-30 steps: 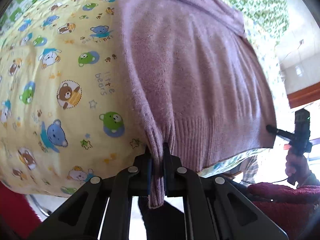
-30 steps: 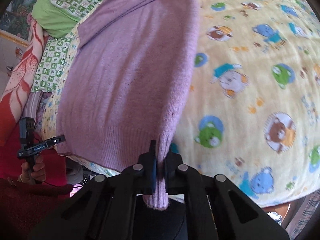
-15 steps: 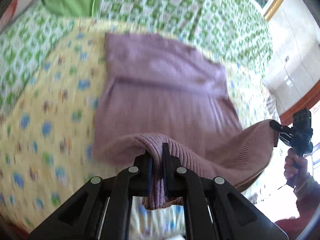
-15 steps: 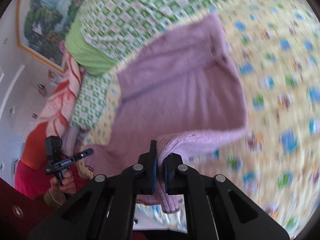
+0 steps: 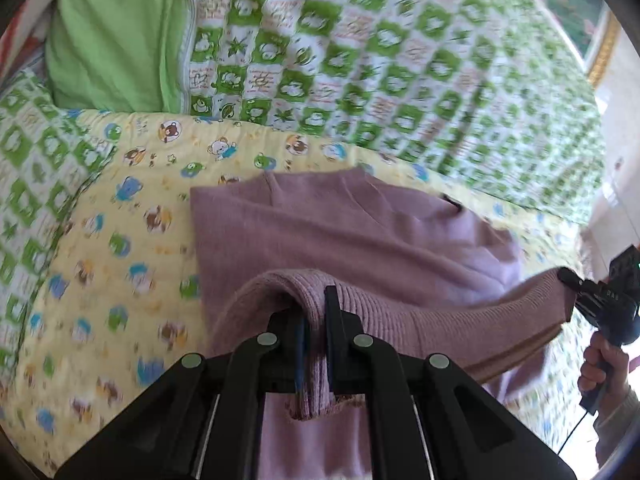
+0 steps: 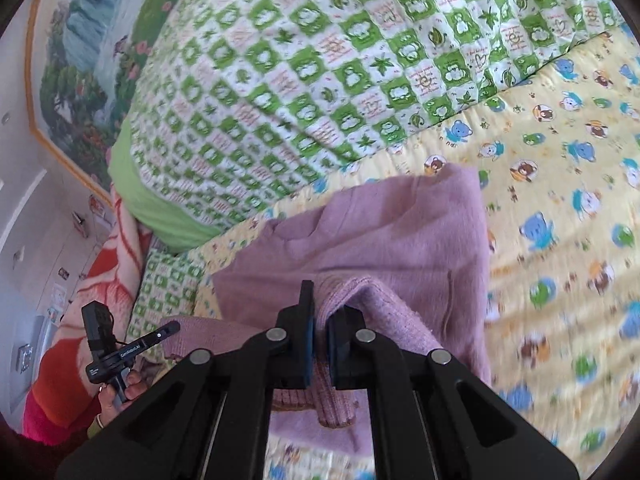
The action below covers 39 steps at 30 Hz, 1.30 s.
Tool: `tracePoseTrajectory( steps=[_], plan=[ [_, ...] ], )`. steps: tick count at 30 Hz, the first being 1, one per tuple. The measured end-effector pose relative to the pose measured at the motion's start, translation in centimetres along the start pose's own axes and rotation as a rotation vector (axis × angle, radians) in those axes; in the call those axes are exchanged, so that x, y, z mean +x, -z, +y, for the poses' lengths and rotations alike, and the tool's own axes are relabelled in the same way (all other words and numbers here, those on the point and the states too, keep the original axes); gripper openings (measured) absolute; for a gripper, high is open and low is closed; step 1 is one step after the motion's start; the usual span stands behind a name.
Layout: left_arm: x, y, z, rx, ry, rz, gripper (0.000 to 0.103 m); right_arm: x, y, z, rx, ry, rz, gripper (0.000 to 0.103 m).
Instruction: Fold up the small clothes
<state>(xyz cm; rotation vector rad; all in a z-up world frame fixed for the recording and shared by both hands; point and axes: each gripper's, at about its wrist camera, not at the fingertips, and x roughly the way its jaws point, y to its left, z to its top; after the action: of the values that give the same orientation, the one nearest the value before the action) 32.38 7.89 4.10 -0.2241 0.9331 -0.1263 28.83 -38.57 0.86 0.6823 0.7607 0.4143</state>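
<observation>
A mauve knit sweater lies on a yellow bear-print quilt. Its ribbed hem is lifted and carried over the sweater's upper part. My left gripper is shut on one corner of the hem. My right gripper is shut on the other hem corner; the sweater spreads ahead of it. The right gripper also shows at the right edge of the left wrist view, and the left gripper at the lower left of the right wrist view, each pinching the hem.
A green-and-white checked quilt with a plain green lining lies folded at the far side of the bed. A red-orange blanket lies at the left. A landscape picture hangs on the wall.
Both grippers have lifted the hem off the near bed edge and carried it forward over the sweater. The views now look farther up the bed.
</observation>
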Motion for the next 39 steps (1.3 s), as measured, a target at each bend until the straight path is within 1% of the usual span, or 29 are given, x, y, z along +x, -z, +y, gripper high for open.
tracePoseTrajectory(
  steps=[4, 6, 7, 10, 14, 17, 18, 20, 22, 23, 24, 25, 26, 27, 29, 31, 33, 35, 36, 38, 39],
  plan=[
    [3.6, -2.6, 1.3, -0.031, -0.027, 0.011, 0.006, 3.7, -2.5, -2.4, 0.028, 0.029, 0.019, 0.006],
    [5.1, -3.7, 2.0, -0.059, -0.023, 0.012, 0.006, 5.2, -3.6, -3.4, 0.034, 0.047, 0.027, 0.006],
    [5.8, -4.2, 2.3, -0.069, -0.029, 0.013, 0.006, 5.7, -3.9, -3.8, 0.075, 0.034, 0.038, 0.006],
    [7.5, -5.2, 2.9, -0.09, -0.039, 0.017, 0.006, 7.3, -5.0, -4.9, 0.086, 0.044, 0.042, 0.006],
    [9.1, -5.9, 3.6, -0.115, -0.039, 0.016, 0.007, 8.5, -5.9, -5.9, 0.112, 0.051, 0.048, 0.006],
    [10.9, -6.1, 3.8, -0.111, -0.081, 0.049, 0.008, 9.4, -6.2, -6.7, 0.138, 0.058, 0.057, 0.007],
    [11.1, -6.1, 3.5, -0.099, -0.094, 0.054, 0.011, 9.7, -6.3, -7.0, 0.152, 0.06, 0.065, 0.007],
    [10.6, -6.5, 3.4, -0.093, -0.094, 0.048, 0.012, 10.2, -6.4, -7.7, 0.204, 0.05, 0.09, 0.009],
    [9.3, -6.9, 3.5, -0.091, -0.097, 0.027, 0.017, 10.1, -6.7, -8.1, 0.247, 0.035, 0.107, 0.01],
    [8.6, -7.2, 3.6, -0.091, -0.102, 0.013, 0.023, 9.8, -6.8, -8.1, 0.254, 0.032, 0.106, 0.011],
    [7.9, -7.3, 3.6, -0.085, -0.135, -0.009, 0.04, 9.4, -7.0, -8.0, 0.25, 0.032, 0.101, 0.012],
    [7.3, -7.5, 3.8, -0.073, -0.183, -0.028, 0.048, 9.1, -7.2, -7.7, 0.243, 0.03, 0.099, 0.013],
    [7.0, -7.7, 4.0, -0.066, -0.211, -0.037, 0.056, 8.9, -7.2, -7.4, 0.24, 0.032, 0.1, 0.014],
    [6.6, -7.8, 4.4, -0.066, -0.231, -0.041, 0.056, 8.8, -7.3, -7.2, 0.238, 0.035, 0.102, 0.014],
    [6.1, -7.7, 5.1, -0.082, -0.244, -0.033, 0.054, 8.4, -7.2, -6.7, 0.232, 0.036, 0.096, 0.016],
    [5.1, -7.0, 4.9, -0.07, -0.219, -0.031, 0.054, 8.1, -7.1, -6.4, 0.236, 0.04, 0.089, 0.019],
    [4.1, -5.9, 3.8, -0.022, -0.198, -0.034, 0.054, 7.0, -6.6, -6.5, 0.275, 0.041, 0.056, 0.027],
    [3.1, -4.1, 1.9, 0.038, -0.142, -0.02, 0.054, 5.5, -6.2, -6.6, 0.305, 0.056, -0.01, 0.053],
    [2.8, -3.4, 0.9, 0.059, -0.116, -0.014, 0.054, 4.3, -6.0, -6.7, 0.322, 0.059, -0.054, 0.058],
    [2.5, -1.7, -1.2, 0.109, -0.053, 0.012, 0.054, 3.2, -5.6, -5.9, 0.298, 0.053, -0.088, 0.058],
    [2.9, -0.9, -2.4, 0.139, -0.019, 0.034, 0.054, 3.0, -5.1, -4.7, 0.242, 0.062, -0.083, 0.058]
  ],
)
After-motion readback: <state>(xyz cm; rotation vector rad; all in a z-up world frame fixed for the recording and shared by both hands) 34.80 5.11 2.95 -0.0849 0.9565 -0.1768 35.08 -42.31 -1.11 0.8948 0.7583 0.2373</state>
